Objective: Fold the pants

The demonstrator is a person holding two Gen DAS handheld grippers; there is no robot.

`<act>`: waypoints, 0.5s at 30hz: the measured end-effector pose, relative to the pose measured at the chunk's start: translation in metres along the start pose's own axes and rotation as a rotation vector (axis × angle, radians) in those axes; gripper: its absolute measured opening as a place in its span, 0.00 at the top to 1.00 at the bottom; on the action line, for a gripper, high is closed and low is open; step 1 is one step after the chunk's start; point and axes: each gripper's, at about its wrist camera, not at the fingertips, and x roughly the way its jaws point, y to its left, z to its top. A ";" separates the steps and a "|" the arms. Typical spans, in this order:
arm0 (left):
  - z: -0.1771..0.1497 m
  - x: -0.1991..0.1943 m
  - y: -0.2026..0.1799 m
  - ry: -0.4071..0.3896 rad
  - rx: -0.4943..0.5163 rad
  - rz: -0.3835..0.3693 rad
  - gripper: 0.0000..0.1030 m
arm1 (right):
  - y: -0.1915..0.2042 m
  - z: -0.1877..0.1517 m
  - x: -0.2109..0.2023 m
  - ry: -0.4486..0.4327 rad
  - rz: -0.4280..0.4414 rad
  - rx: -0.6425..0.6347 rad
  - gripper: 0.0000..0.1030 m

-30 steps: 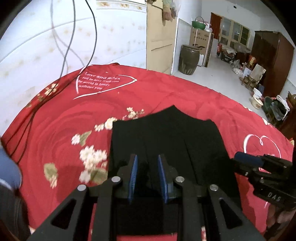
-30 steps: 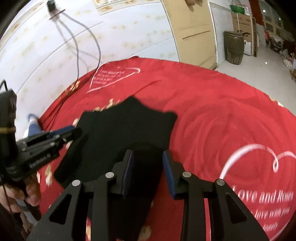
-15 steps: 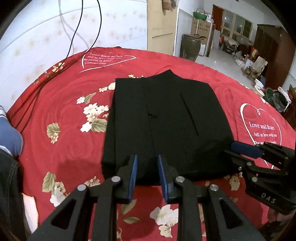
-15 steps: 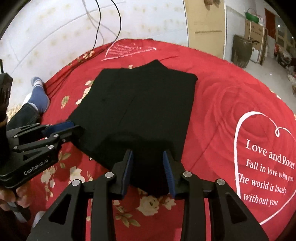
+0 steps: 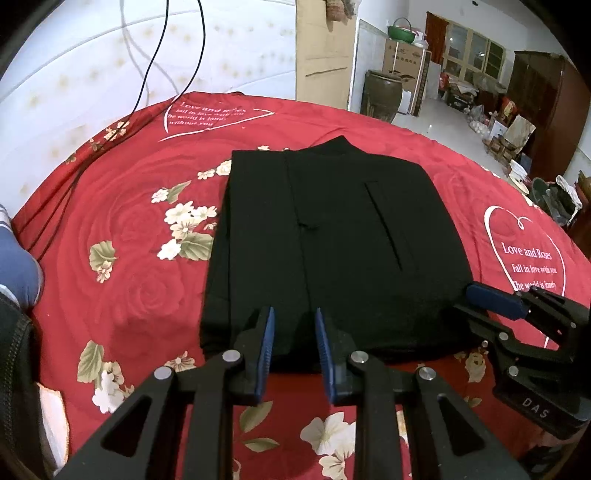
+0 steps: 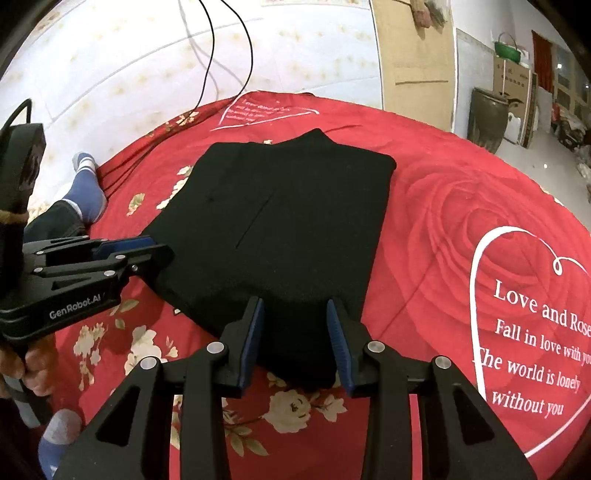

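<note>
Pants (image 5: 332, 243) — black, matte, folded rectangle on red floral cloth (image 5: 140, 236), left claw (image 5: 293, 325) and right claw (image 6: 295, 314) spread — empty.

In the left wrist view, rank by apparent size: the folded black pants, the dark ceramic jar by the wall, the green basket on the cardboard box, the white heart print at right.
1. black pants, by far the largest.
2. white heart print.
3. ceramic jar.
4. green basket, smallest.
The jar and basket stand much farther from the camera, so their true sizes may rank differently.
</note>
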 end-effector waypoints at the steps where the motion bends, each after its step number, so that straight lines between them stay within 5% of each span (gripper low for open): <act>1: 0.000 0.000 0.000 0.001 -0.001 -0.003 0.74 | 0.000 0.001 0.000 0.004 0.000 0.000 0.65; 7: 0.000 0.000 -0.001 0.006 0.000 -0.006 0.74 | -0.003 0.006 0.000 0.057 0.016 0.000 0.64; 11: 0.002 -0.003 0.001 0.010 -0.006 -0.017 0.74 | -0.004 0.010 -0.004 0.112 -0.026 0.007 0.53; 15: 0.001 -0.009 0.007 0.009 -0.037 -0.016 0.74 | 0.003 0.012 -0.025 0.066 -0.040 0.009 0.53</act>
